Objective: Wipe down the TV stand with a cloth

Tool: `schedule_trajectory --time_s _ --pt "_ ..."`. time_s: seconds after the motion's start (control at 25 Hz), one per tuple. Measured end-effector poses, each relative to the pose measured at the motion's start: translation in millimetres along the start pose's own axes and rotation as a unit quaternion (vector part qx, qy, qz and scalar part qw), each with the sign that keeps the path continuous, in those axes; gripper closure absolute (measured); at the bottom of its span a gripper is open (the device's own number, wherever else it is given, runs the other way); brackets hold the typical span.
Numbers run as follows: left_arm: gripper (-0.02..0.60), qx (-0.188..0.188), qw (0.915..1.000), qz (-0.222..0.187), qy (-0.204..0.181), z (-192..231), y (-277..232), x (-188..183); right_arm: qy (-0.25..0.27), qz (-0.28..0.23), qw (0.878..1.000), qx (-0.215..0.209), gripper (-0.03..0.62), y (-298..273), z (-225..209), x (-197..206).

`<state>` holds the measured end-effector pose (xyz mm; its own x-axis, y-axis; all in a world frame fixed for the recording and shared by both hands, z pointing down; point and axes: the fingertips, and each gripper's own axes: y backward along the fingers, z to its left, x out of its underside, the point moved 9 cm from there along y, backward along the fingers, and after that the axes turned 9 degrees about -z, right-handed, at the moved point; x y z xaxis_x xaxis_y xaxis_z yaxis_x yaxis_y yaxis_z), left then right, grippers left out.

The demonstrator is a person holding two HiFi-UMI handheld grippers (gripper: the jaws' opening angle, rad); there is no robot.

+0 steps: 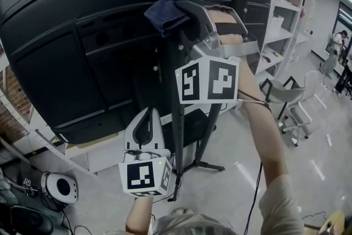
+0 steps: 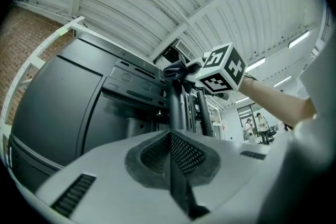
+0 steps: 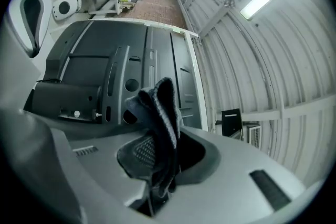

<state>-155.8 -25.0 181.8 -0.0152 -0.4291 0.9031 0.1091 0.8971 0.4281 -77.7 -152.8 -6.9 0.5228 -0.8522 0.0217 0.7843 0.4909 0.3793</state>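
A dark blue cloth (image 1: 168,10) is pinched in my right gripper (image 1: 184,11), raised high against the black back of a large TV (image 1: 66,58). In the right gripper view the cloth (image 3: 157,113) sticks up from between the shut jaws, in front of the TV's back panel (image 3: 100,76). The black TV stand post (image 1: 179,102) runs down to its floor legs (image 1: 206,165). My left gripper (image 1: 147,118) hangs lower, beside the post, jaws shut with nothing between them. In the left gripper view the post (image 2: 177,107) rises just beyond the closed jaws.
White shelving (image 1: 286,14) stands at the right, with a grey chair (image 1: 286,96) below it. A white round device (image 1: 59,187) and cables lie on the floor at the left. People stand far off (image 1: 335,47). A cable (image 1: 256,190) trails down by my arm.
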Motion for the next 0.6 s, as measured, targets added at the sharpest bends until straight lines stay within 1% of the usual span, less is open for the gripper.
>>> schedule_trajectory --time_s 0.32,0.6 --pt "0.568 0.006 0.9999 0.009 0.002 -2.1 3.3 1.8 -0.014 0.017 1.000 -0.013 0.537 10.4 14.8 1.0" --pt "0.568 0.011 0.9998 0.018 0.002 -4.8 5.1 6.8 -0.037 0.025 0.998 -0.055 0.537 21.7 41.6 6.1"
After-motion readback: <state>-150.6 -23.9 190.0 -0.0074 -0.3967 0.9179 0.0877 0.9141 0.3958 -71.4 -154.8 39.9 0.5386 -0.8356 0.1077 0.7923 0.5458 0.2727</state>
